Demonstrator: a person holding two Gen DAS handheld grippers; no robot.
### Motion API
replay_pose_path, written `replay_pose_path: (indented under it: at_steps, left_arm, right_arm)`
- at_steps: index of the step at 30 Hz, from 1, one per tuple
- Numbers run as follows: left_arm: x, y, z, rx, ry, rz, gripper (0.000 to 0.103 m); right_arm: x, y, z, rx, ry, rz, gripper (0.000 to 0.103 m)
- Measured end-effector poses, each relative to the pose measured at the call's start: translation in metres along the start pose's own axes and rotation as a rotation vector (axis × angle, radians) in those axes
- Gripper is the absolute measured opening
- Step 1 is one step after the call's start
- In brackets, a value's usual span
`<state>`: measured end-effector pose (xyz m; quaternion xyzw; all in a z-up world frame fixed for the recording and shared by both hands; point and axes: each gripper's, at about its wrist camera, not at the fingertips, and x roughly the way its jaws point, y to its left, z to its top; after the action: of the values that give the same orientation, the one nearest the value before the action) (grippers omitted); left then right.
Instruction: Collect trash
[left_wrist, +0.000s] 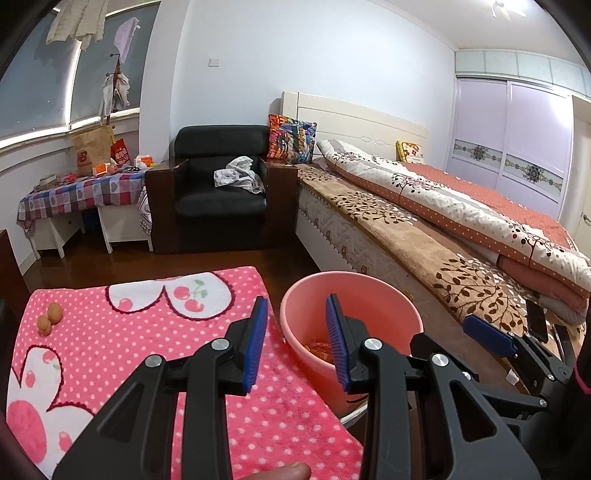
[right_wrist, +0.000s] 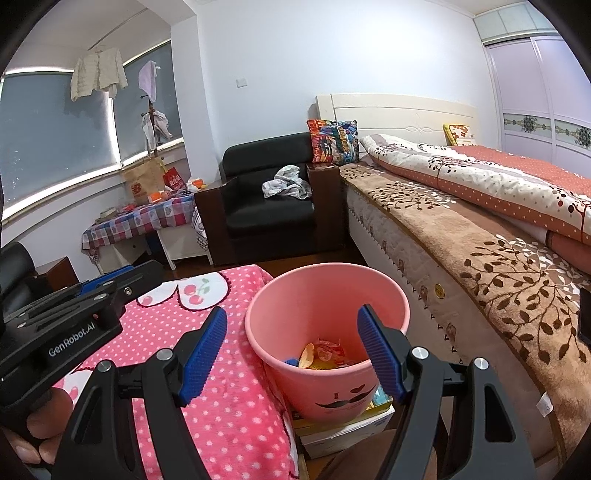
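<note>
**Operator:** While both hands hover, list the layout, biggest item first.

**Technician:** Bed (right_wrist: 480, 236) along the right. Table under a pink dotted blanket (left_wrist: 147, 369) on the left. Pink bin (right_wrist: 325, 317) between them, just beside the table's right edge and standing on a box (right_wrist: 347, 424). Wrappers (right_wrist: 325, 354) already lie in the bin's bottom. Two small brown nuts (left_wrist: 50, 317), or something like them, touch each other near the table's left edge, well apart from the bin.

**Operator:** Tong status?

**Technician:** Left gripper (left_wrist: 295, 343): jaws partly apart, nothing between the pads. Right gripper (right_wrist: 291, 350): jaws wide, empty, framing the bin.

**Operator:** Failure modes?

**Technician:** Judgement only. The nuts are small, round and hard; they may roll on the plush blanket or squirt out if the pads close off-centre. The bin sits raised on the box, so a nudge to its rim could tip it and spill the wrappers. With both tools close together, the right gripper could foul the left during a reach across.
</note>
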<state>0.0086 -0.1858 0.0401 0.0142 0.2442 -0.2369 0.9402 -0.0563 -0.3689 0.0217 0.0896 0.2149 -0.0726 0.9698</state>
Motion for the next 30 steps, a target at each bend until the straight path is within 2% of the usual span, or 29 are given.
replay_pose_path:
  at_steps: [30]
  left_arm:
    - [-0.0080,0.0102,-0.0017,-0.018,-0.008,0.013,0.033]
  right_arm:
    - [-0.0041,0.0084,-0.0009,-0.008,-0.006,0.011,0.072]
